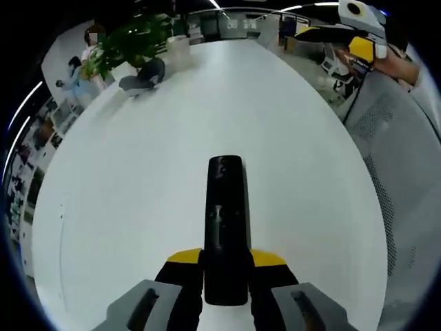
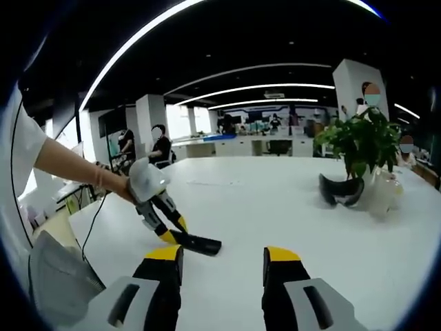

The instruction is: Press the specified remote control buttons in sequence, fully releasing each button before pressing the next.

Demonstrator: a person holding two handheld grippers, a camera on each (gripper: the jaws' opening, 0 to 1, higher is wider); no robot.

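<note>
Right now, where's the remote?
The remote lies between the left gripper jaws on the white table; right gripper view shows it lower left of centre.

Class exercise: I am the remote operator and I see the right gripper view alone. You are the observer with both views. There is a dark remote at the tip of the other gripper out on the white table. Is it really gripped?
Observer: Yes. In the left gripper view the left gripper has its yellow-tipped jaws closed against both sides of the black remote.
Operator: Which way does the remote point?
Observer: Straight ahead along the jaws, its button face up, over the white table.
Operator: Does my gripper show there?
Observer: Yes, the right gripper shows at the top right of that view, well away from the remote and not touching it.
</note>
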